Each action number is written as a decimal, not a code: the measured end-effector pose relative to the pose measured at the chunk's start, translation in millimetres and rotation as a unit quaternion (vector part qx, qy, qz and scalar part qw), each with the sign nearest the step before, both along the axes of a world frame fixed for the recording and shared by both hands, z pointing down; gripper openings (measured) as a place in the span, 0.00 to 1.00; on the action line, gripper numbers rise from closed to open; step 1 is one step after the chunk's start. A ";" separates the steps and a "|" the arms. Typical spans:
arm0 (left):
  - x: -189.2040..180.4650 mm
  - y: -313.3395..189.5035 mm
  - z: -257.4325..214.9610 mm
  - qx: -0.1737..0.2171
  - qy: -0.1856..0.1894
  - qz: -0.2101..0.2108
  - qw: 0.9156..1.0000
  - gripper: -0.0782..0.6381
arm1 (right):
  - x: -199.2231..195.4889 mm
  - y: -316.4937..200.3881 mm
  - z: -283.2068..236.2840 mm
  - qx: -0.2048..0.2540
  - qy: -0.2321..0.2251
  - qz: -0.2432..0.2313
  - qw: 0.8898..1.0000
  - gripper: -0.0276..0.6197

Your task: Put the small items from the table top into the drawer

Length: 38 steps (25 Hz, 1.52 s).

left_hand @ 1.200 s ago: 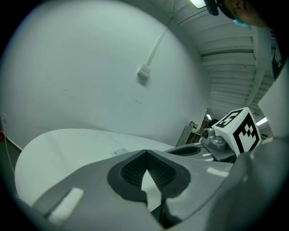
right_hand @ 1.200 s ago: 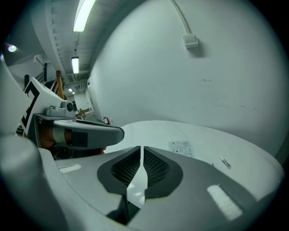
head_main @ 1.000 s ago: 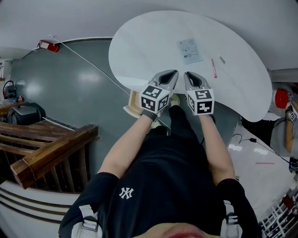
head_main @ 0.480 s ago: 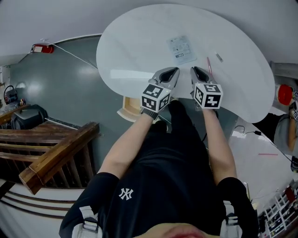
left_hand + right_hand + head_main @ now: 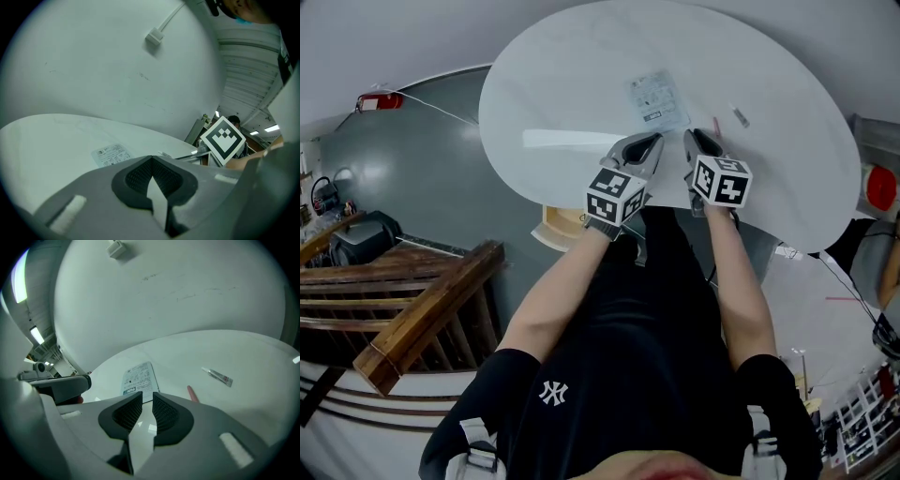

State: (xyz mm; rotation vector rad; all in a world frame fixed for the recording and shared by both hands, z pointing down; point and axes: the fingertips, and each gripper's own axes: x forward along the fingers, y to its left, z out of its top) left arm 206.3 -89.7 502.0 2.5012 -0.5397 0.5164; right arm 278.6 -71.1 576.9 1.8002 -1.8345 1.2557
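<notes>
Head view steeply down over table (image 5: 581, 84); both gripper views low, forward; all share printed sheet (image 5: 654, 98).

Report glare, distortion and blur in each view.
Head view: strong fisheye bends the table rim, with a glare streak left of the leaflet. Left gripper view: dark vignette corners, leaflet print soft. Right gripper view: same vignette; tube fairly sharp.

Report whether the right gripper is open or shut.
Open, barely: on the right gripper the pads stand a slim gap apart, table showing between, nothing held.
</notes>
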 end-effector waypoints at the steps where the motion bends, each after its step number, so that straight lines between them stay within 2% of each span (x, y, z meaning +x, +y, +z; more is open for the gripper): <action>1: 1.9 -2.1 2.3 -0.002 -0.002 0.000 1.000 0.11 | 2.3 -1.9 5.4 -0.006 -0.008 0.004 1.000 0.19; 9: 7.4 -17.4 21.1 -0.015 -0.014 -0.005 1.000 0.11 | 13.3 -15.5 38.8 -0.050 -0.049 0.027 0.997 0.21; 17: 2.7 -32.5 22.2 -0.019 -0.020 -0.017 0.999 0.11 | 7.6 -28.3 37.2 -0.064 -0.051 0.016 0.997 0.20; 21: -1.6 -35.8 24.2 -0.020 -0.020 -0.024 0.999 0.11 | 4.5 -29.3 40.8 -0.068 -0.064 0.017 0.995 0.18; 24: -5.4 -35.8 25.1 -0.021 -0.021 -0.029 0.999 0.11 | 6.3 -28.5 41.6 -0.072 -0.071 0.026 0.995 0.12; 28: -12.3 -35.4 25.1 -0.020 -0.021 -0.035 0.999 0.11 | 3.5 -30.3 40.3 -0.064 -0.091 0.030 0.993 0.08; 38: -41.2 -28.1 13.8 -0.007 -0.011 -0.056 0.998 0.11 | -25.4 -33.1 6.5 0.001 -0.127 0.018 0.992 0.08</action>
